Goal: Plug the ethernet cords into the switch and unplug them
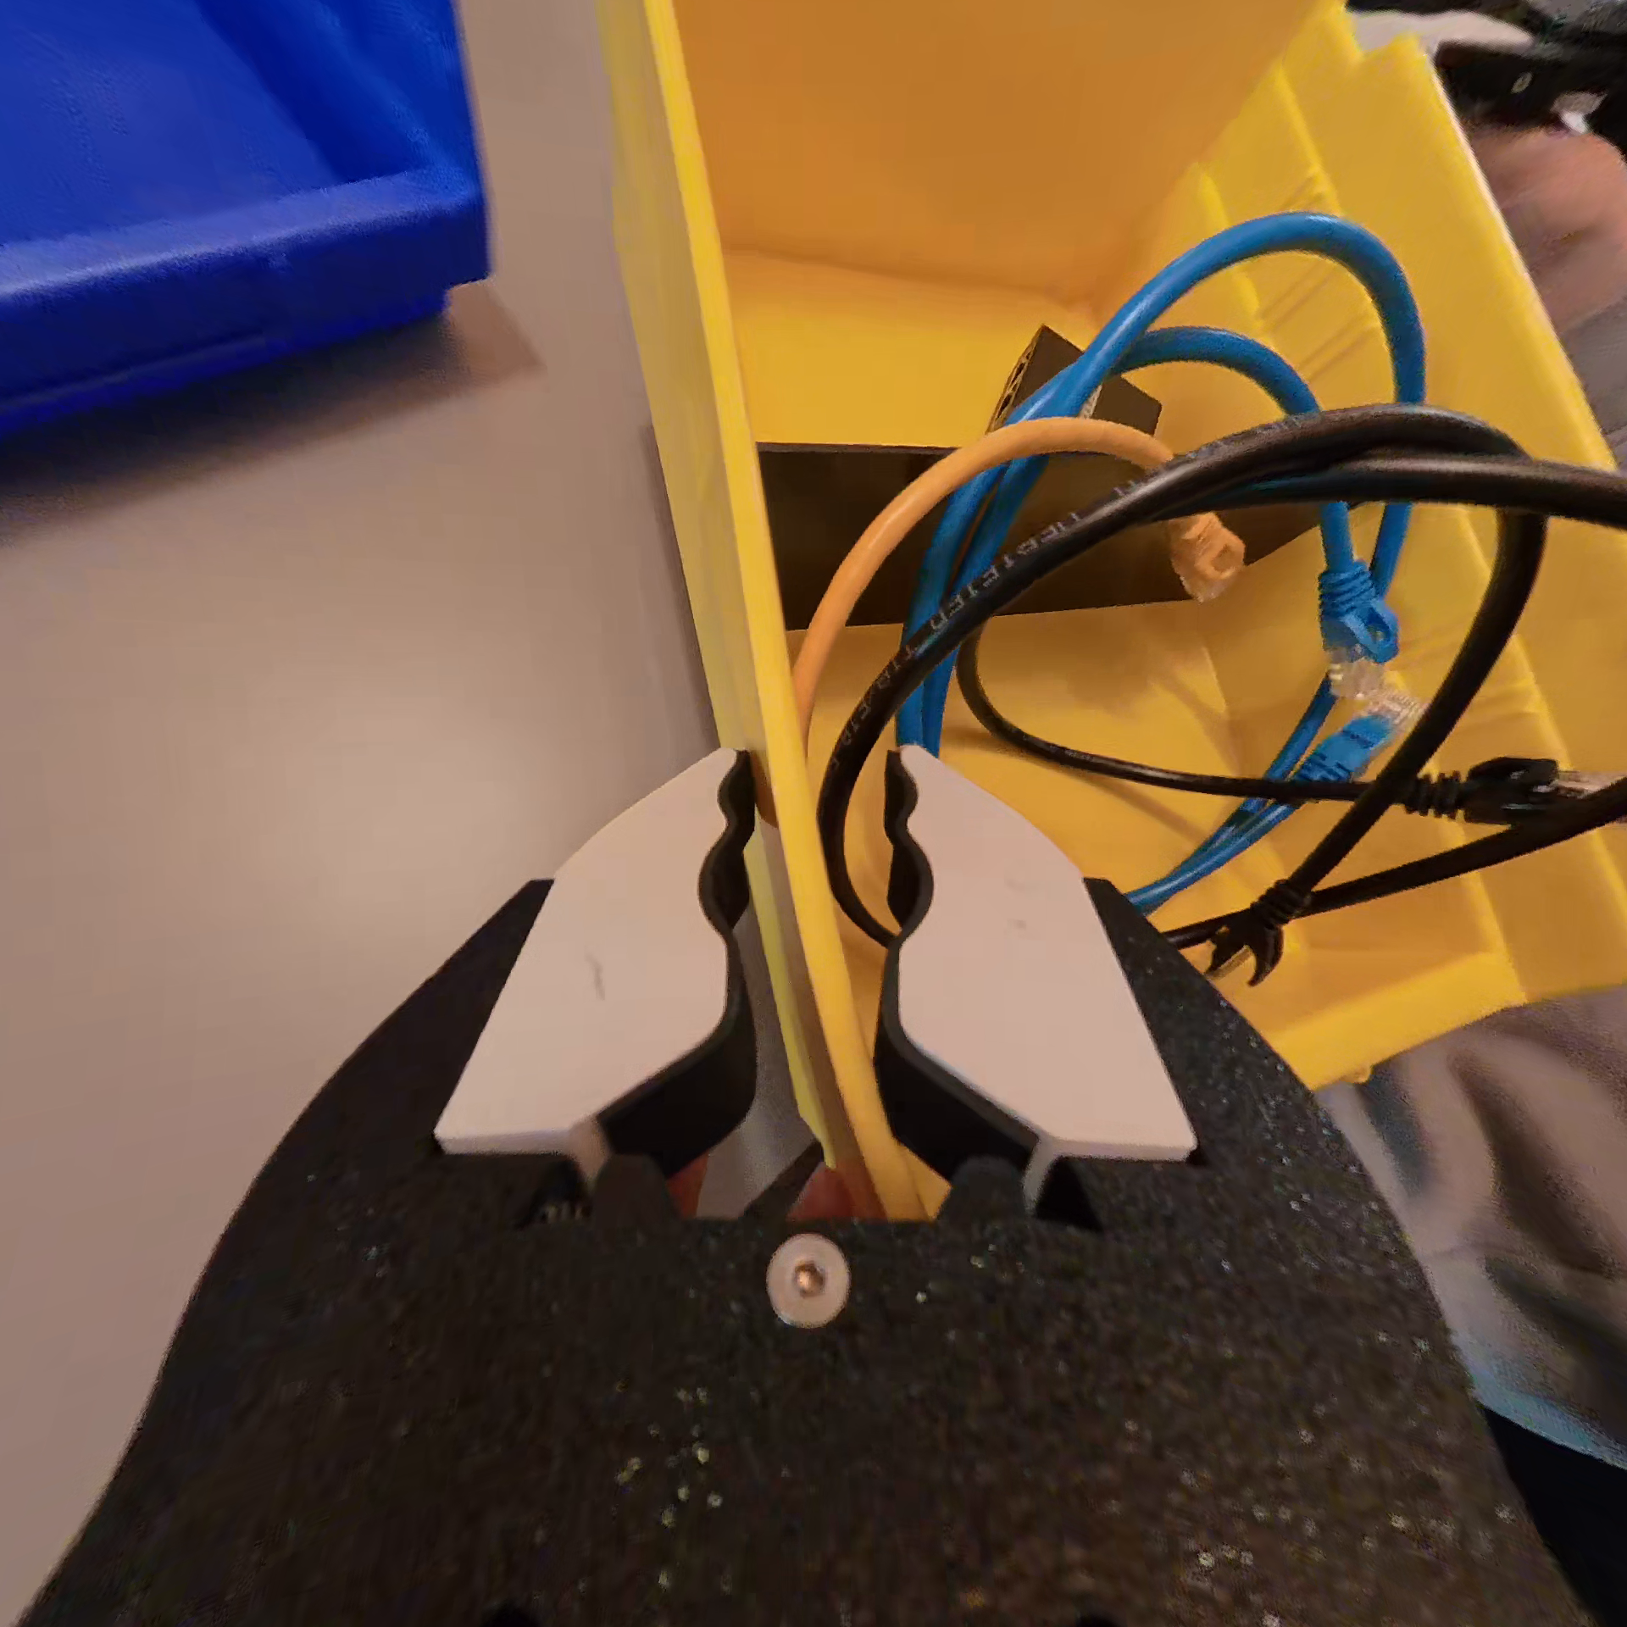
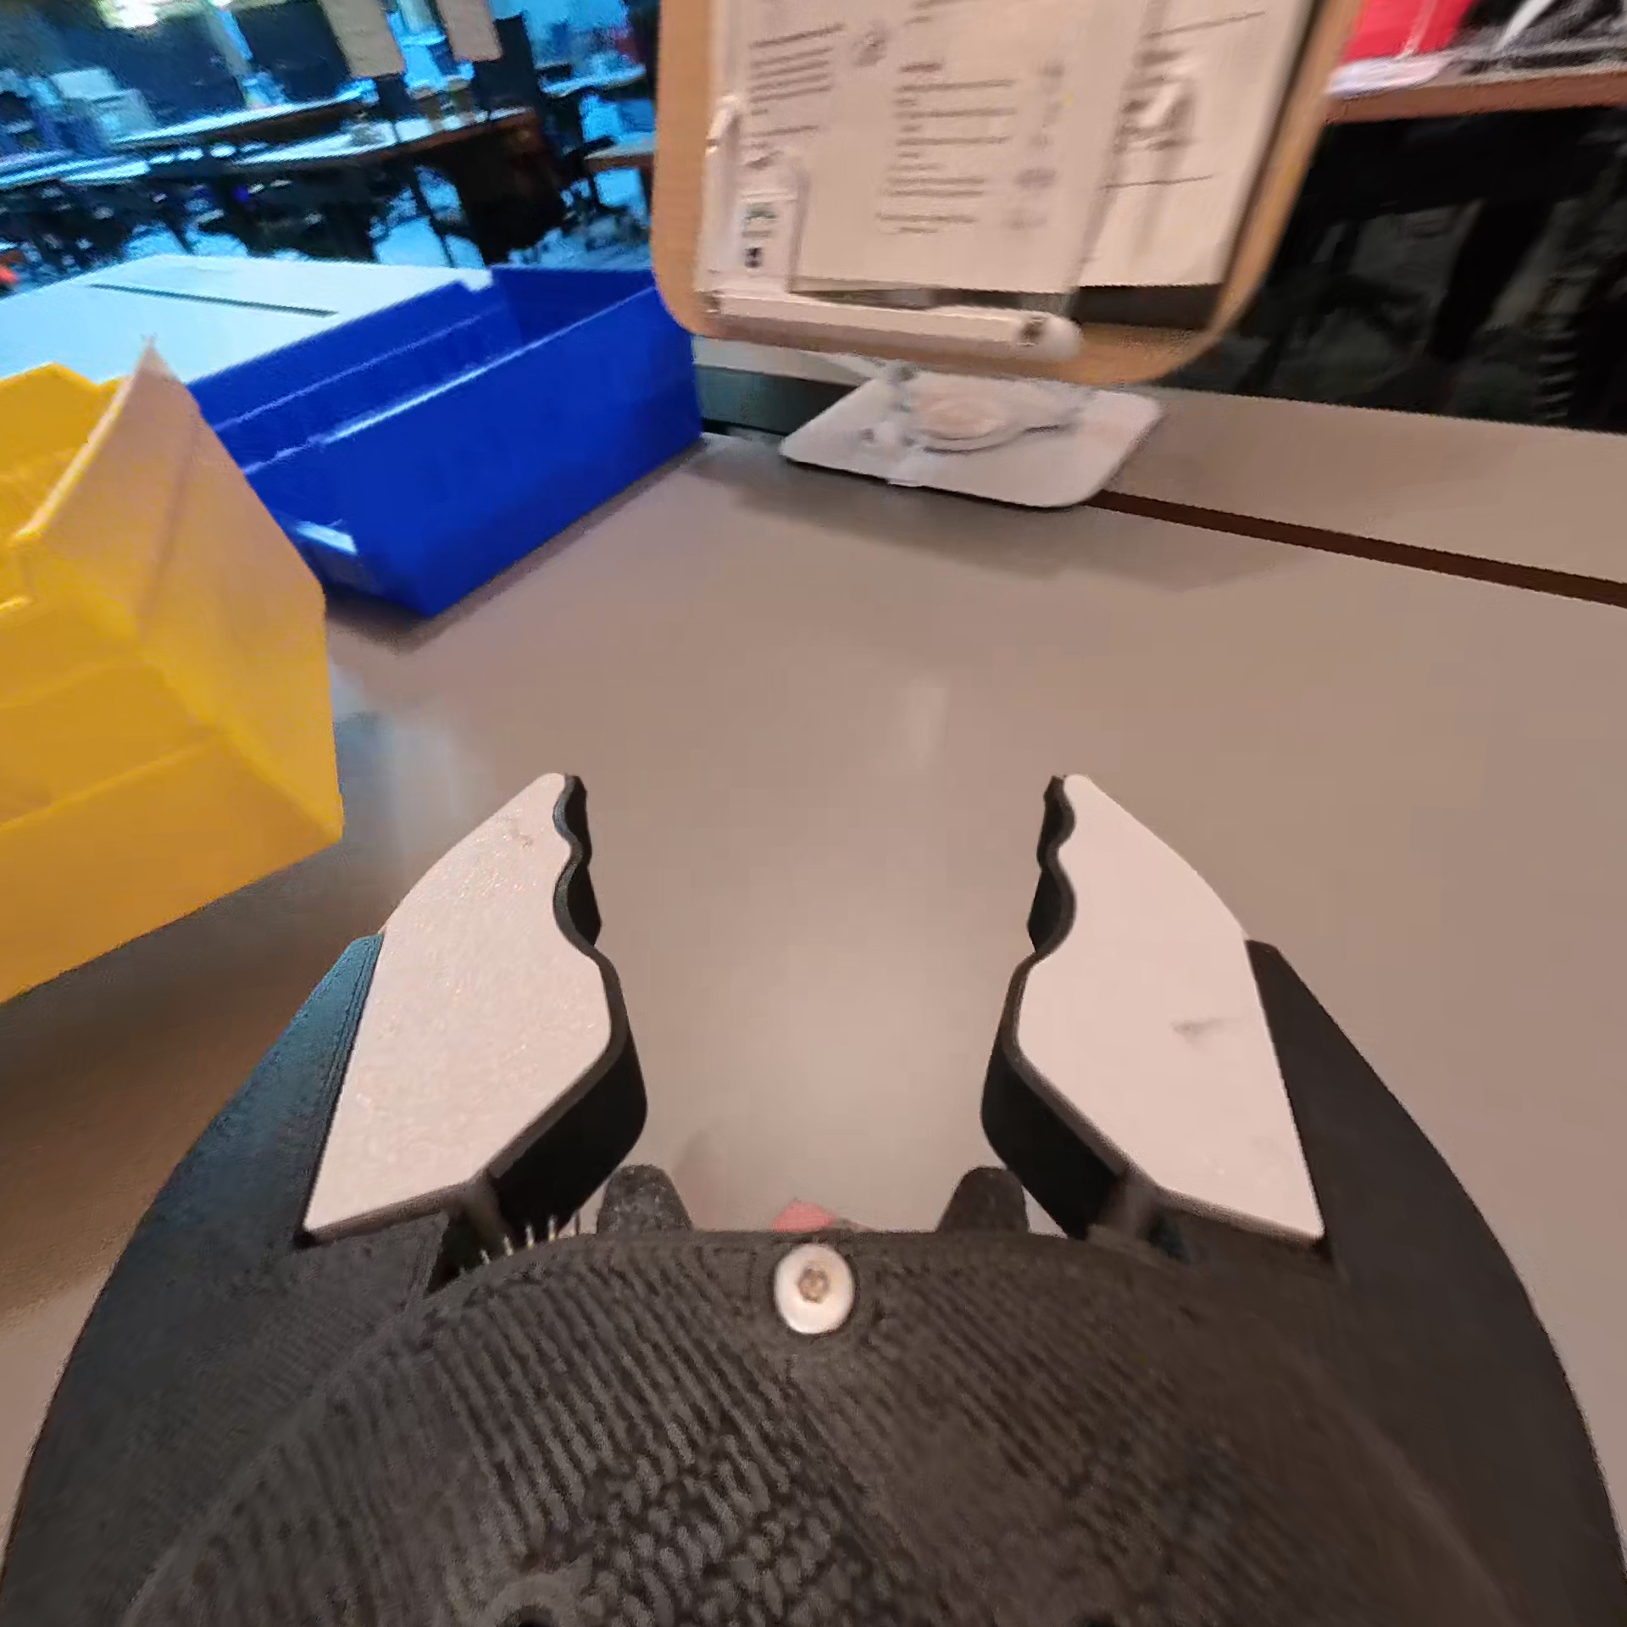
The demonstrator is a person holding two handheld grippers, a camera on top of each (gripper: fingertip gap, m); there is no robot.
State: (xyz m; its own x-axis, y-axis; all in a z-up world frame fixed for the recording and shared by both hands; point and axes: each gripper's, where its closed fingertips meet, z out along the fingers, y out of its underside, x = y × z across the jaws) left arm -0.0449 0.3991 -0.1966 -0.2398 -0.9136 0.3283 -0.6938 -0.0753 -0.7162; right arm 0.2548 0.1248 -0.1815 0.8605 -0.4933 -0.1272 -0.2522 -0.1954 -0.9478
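A yellow bin (image 1: 924, 176) holds a black switch (image 1: 836, 528) and a smaller black box (image 1: 1118, 405) behind it. Blue cords (image 1: 1233, 255), an orange cord (image 1: 880, 546) and a black cord (image 1: 1321, 440) lie looped over them, with their plugs loose: orange (image 1: 1206, 555), blue (image 1: 1356, 616), black (image 1: 1523, 784). My left gripper (image 1: 819, 766) straddles the bin's left wall and is closed on it, with a loop of black cord also between the fingers. My right gripper (image 2: 814, 792) is open and empty over the bare table, right of the yellow bin (image 2: 176, 704).
A blue bin (image 1: 220, 264) stands left of the yellow one on the grey table (image 1: 352, 704); it also shows in the right wrist view (image 2: 458, 458). A wooden document holder with papers (image 2: 968, 176) on a white base (image 2: 968, 431) stands at the table's far edge. My right fingertips sit around 40 cm from my left ones.
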